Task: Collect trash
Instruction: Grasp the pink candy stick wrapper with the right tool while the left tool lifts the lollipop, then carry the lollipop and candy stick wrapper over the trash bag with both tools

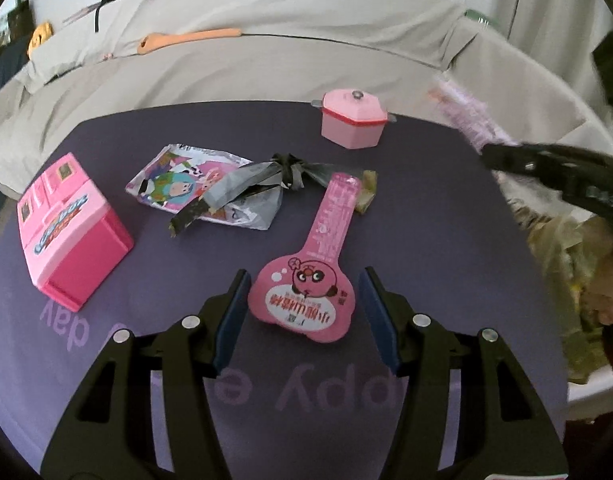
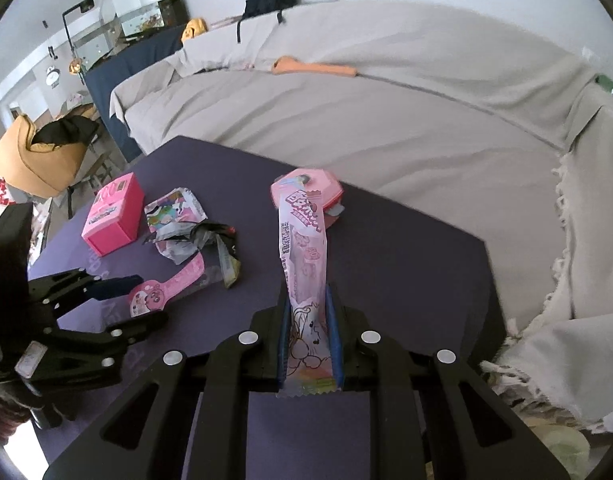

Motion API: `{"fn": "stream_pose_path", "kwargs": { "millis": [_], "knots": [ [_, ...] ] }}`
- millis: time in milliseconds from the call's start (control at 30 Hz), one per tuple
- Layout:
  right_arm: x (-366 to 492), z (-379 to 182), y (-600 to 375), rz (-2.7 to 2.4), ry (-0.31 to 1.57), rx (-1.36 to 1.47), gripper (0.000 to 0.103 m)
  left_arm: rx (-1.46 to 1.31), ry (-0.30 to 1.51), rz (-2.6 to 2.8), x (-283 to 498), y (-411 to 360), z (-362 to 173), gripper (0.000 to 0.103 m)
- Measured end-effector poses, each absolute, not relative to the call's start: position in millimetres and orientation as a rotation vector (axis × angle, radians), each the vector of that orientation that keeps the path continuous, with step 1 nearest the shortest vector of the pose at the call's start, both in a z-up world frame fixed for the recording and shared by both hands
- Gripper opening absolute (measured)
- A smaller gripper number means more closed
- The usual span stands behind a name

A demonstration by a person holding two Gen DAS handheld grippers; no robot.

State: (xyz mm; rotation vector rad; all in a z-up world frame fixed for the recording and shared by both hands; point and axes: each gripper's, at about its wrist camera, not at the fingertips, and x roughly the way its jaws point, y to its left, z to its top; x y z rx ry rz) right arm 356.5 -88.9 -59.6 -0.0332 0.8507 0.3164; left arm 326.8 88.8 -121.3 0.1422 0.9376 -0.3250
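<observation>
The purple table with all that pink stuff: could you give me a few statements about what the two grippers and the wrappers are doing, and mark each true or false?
1. The right gripper is clamped on a long pink wrapper. True.
2. The left gripper already grips the spoon-shaped pink wrapper. False: its jaws stand open on either side, not touching it.
3. The pink toy pot has its lid on. True.
4. The cartoon foil packet lies inside the pink toy box. False: it lies on the purple table beside the box.
5. A crumpled grey wrapper lies partly on the foil packet. True.
</observation>
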Motion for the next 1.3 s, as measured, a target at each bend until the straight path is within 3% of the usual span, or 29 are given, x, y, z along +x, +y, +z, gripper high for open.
{"fn": "stream_pose_path", "kwargs": {
  "millis": [300, 833, 1300],
  "knots": [
    [337, -56, -93, 0.312, 0.825, -0.04, 0.017, 0.121, 0.939, -0.29, 322, 91, -112, 0.049],
    [258, 1, -95, 0.324, 0.717, -0.058, 0.017, -0.026, 0.755, -0.277, 231, 112, -24, 0.049],
    [164, 55, -169, 0.213, 0.58, -0.015, 0.017, -0.031, 0.592, -0.367, 159, 52, 39, 0.049]
  ]
}}
